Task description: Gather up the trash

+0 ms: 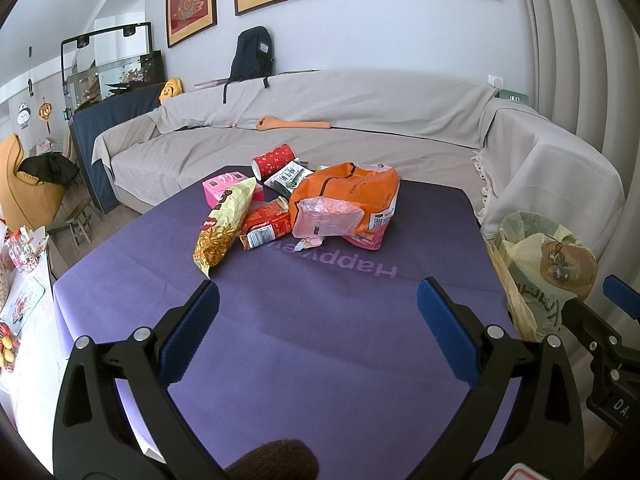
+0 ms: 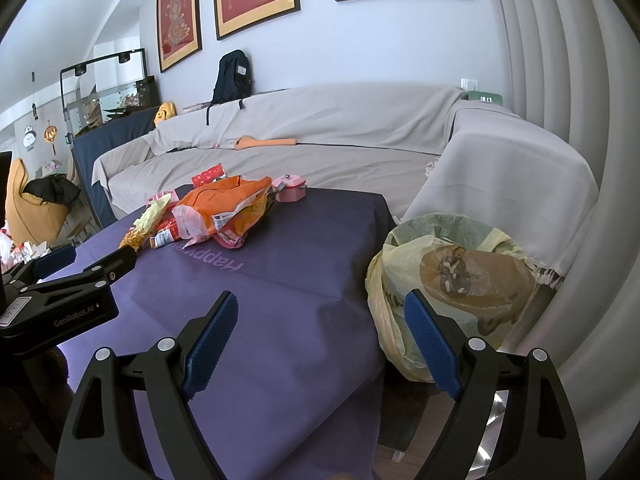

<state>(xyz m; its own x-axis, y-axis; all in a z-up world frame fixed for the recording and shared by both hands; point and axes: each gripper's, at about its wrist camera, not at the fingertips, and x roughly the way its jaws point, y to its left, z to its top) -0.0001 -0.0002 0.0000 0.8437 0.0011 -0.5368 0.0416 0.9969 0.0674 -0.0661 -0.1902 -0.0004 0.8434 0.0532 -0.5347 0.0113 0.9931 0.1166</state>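
A heap of trash lies mid-table on the purple cloth (image 1: 320, 340): an orange bag (image 1: 352, 194), a yellow snack bag (image 1: 224, 224), a red carton (image 1: 266, 226), a red paper cup (image 1: 276, 160) on its side and a pink box (image 1: 224, 186). My left gripper (image 1: 318, 300) is open over the near cloth, short of the heap, with nothing in it. My right gripper (image 2: 320, 314) is open at the table's right edge. Beside that edge stands a bin lined with a yellowish bag (image 2: 452, 276). The orange bag (image 2: 228, 200) appears far left in the right wrist view.
A sofa under a grey sheet (image 1: 340, 120) wraps the far and right sides of the table. A black backpack (image 1: 252, 54) stands behind it. A pink pot-shaped toy (image 2: 290, 188) sits near the table's far edge. Cluttered low furniture (image 1: 24, 260) lies at the left.
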